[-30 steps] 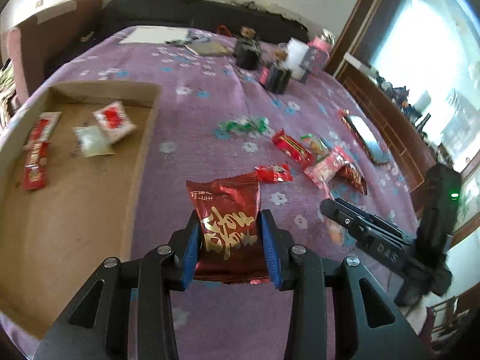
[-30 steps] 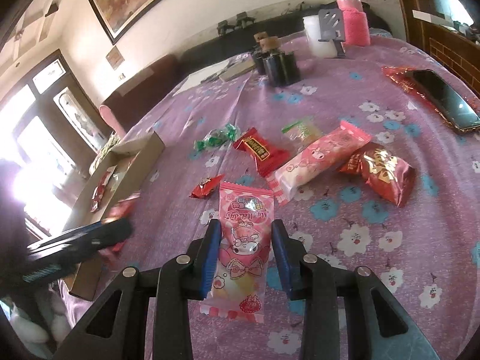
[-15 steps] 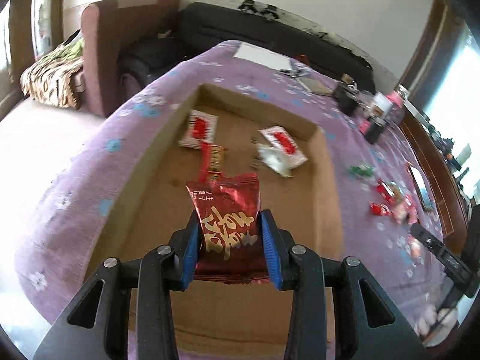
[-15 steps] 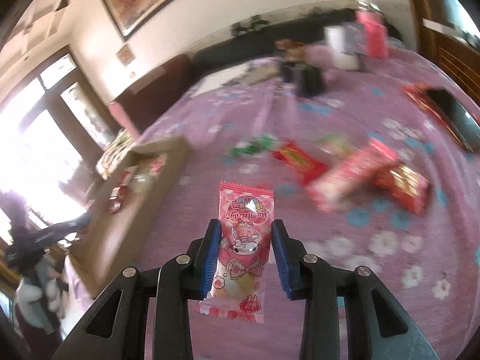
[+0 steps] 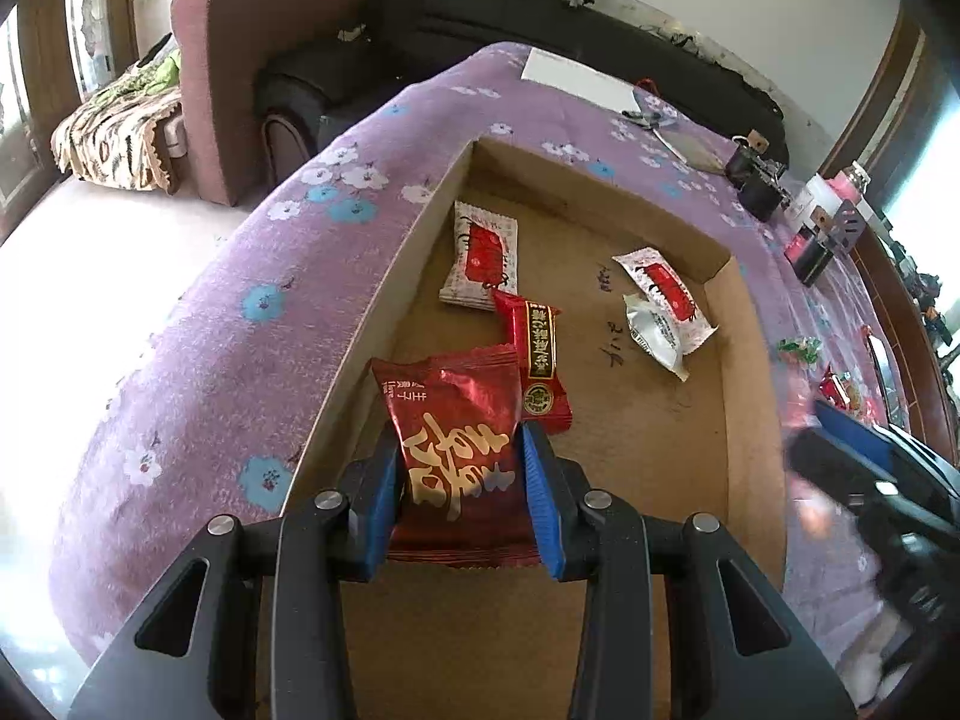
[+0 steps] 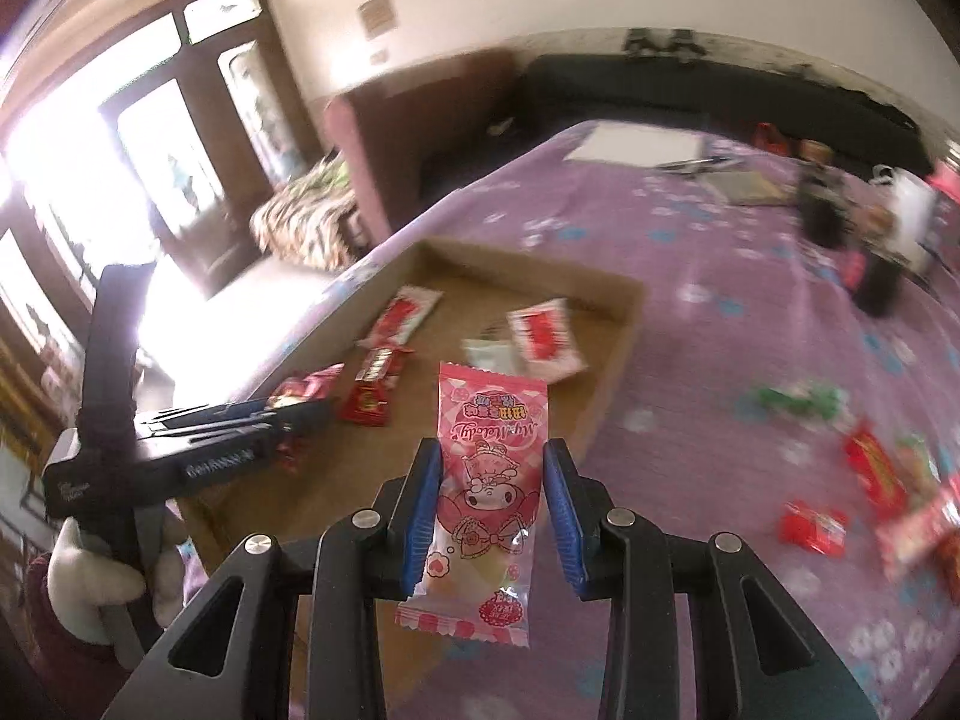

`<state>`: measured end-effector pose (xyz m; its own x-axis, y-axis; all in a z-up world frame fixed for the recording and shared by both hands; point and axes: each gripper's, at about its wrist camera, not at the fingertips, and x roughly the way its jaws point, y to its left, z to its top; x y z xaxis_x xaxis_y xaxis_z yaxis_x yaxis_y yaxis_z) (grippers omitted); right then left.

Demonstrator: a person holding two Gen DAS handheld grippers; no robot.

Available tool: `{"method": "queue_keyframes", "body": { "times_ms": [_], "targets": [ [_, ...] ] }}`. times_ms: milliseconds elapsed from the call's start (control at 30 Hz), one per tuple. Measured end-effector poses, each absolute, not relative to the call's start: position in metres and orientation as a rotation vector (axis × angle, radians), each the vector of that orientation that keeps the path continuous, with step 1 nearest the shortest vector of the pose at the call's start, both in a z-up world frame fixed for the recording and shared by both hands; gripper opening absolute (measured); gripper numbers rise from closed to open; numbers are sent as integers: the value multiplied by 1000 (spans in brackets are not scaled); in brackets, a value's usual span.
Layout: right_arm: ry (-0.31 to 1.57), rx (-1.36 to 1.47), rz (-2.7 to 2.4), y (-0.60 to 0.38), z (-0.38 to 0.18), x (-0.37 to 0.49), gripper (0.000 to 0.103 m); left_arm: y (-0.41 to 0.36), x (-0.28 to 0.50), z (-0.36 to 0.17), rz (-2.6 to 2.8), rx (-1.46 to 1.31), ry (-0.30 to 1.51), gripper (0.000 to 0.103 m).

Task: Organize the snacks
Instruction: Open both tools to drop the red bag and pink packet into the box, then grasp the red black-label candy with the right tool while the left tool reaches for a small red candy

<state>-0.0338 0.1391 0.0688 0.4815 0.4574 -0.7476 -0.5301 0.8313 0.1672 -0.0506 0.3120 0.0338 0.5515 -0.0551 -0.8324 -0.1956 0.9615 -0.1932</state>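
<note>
Both wrist cameras look steeply down along their fingers, close above the cardboard tray (image 5: pixel 747 372) (image 6: pixel 618 354), which both views share; the right view is blurred, perhaps slightly higher.

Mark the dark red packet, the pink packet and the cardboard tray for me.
dark red packet (image 5: pixel 456 450), left wrist view, gold lettering.
pink packet (image 6: pixel 489 480), right wrist view, cartoon print.
cardboard tray (image 5: pixel 753 420), left wrist view, right wall.

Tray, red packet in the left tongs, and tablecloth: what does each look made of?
Tray: plain brown cardboard, matte, going by its thin folded walls and pen marks on the floor. Red packet: probably metallised plastic film, glossy, with crinkle highlights and crimped ends. Tablecloth: seemingly soft napped fabric, purple with printed flowers, draping over the edge without shine.
</note>
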Motion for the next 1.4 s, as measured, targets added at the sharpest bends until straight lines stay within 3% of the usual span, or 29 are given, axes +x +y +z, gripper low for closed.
{"method": "queue_keyframes", "body": {
  "times_ms": [367,533,667,867,1000,1133,1400],
  "targets": [
    [987,-141,614,195,31,-3,38,323,-53,38,63,-338,968,40],
    [981,-78,638,189,33,-3,40,329,-70,56,77,-372,906,51],
    [956,-25,641,174,46,-7,40,327,-86,69,85,-399,854,52],
    [859,51,605,117,77,-22,41,319,-110,81,92,-425,802,52],
    [818,122,534,55,88,-27,48,306,-124,89,59,-440,775,52],
    [803,210,416,-21,90,-27,48,289,-130,89,35,-424,773,59],
    [813,366,222,-136,65,-23,51,245,-131,85,-35,-371,814,59]
  ]
}}
